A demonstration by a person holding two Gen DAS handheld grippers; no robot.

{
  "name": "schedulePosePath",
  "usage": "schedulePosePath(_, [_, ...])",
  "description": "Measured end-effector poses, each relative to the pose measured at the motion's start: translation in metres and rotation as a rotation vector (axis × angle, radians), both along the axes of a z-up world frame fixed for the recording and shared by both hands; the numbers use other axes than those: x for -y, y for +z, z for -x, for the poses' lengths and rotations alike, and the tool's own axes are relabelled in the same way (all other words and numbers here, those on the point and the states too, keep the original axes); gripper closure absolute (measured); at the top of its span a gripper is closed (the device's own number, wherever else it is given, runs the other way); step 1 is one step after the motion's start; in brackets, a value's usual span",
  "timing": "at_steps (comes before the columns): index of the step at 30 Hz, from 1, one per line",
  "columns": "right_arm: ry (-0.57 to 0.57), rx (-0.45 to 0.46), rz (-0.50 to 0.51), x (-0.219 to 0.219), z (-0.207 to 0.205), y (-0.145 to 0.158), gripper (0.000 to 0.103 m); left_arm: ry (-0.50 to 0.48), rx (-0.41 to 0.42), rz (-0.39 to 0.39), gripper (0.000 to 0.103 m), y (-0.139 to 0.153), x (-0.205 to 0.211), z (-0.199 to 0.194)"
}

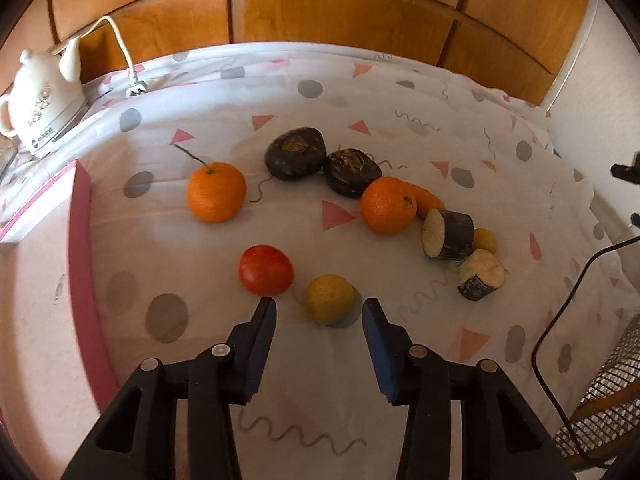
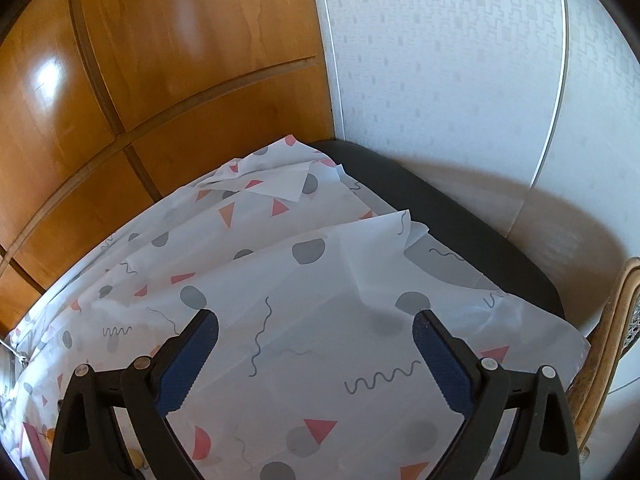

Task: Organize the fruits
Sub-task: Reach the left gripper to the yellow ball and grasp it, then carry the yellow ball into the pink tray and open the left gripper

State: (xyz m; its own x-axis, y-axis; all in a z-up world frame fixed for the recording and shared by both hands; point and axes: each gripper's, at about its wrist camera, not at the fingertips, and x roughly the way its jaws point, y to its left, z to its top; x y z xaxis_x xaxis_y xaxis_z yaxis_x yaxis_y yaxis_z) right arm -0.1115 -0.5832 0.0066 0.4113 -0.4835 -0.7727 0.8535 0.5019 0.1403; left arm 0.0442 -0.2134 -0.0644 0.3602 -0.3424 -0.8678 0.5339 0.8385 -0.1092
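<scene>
A counter is covered by a white patterned cloth [image 1: 360,92]. On it are laid two oranges [image 1: 216,191] [image 1: 388,205], a red tomato [image 1: 265,269], two yellow fruits [image 1: 329,298] [image 1: 486,240], two dark lumps [image 1: 295,153] [image 1: 351,173], a carrot [image 1: 429,199] and two cut pieces [image 1: 448,234] [image 1: 480,274]. A pink box [image 1: 82,240] is set at the left, a white kettle [image 1: 40,104] at the far left.

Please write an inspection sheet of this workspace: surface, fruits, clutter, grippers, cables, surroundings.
Surface: patterned tablecloth, wrinkled and folded at the far corner.
Job's things: two oranges, red tomato, yellow fruit, small yellow fruit, carrot, two dark lumps, two cut dark-skinned pieces; pink box at left.
Clutter: white kettle.
Grippers: left gripper open, near the yellow fruit; right gripper open, empty.
Cables: white cord; black cable.
Surroundings: wooden panels, white wall, wicker chair.
</scene>
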Motion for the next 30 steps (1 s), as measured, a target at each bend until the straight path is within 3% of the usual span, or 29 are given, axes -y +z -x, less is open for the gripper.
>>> schedulePosePath(2, [0.012, -0.003, 0.006, -0.002, -0.002, 0.000, 0.004, -0.012, -0.014, 0.000, 0.061, -0.006, 0.005, -0.001])
schedulePosePath(4, [0.021, -0.012, 0.007, -0.002, -0.005, -0.001, 0.004, -0.017, 0.015, -0.021, 0.077, -0.009, 0.009, -0.001])
schedulePosePath(9, [0.034, -0.029, 0.005, -0.003, -0.008, -0.003, 0.005, -0.001, 0.002, 0.020, 0.077, -0.002, -0.001, -0.003])
schedulePosePath(13, [0.038, -0.037, 0.005, -0.004, -0.008, -0.004, 0.005, 0.042, 0.035, 0.095, 0.077, 0.022, -0.026, -0.003])
schedulePosePath(19, [0.048, -0.046, -0.002, -0.005, -0.009, -0.005, 0.007, 0.279, 0.056, 0.210, 0.077, 0.055, -0.109, -0.030])
schedulePosePath(25, [0.064, -0.057, 0.003, -0.012, -0.011, -0.005, 0.007, 0.513, 0.071, 0.126, 0.077, 0.041, -0.186, -0.070])
schedulePosePath(30, [0.069, -0.069, 0.016, -0.013, -0.013, -0.005, 0.007, 0.631, 0.038, 0.047, 0.077, 0.013, -0.222, -0.087])
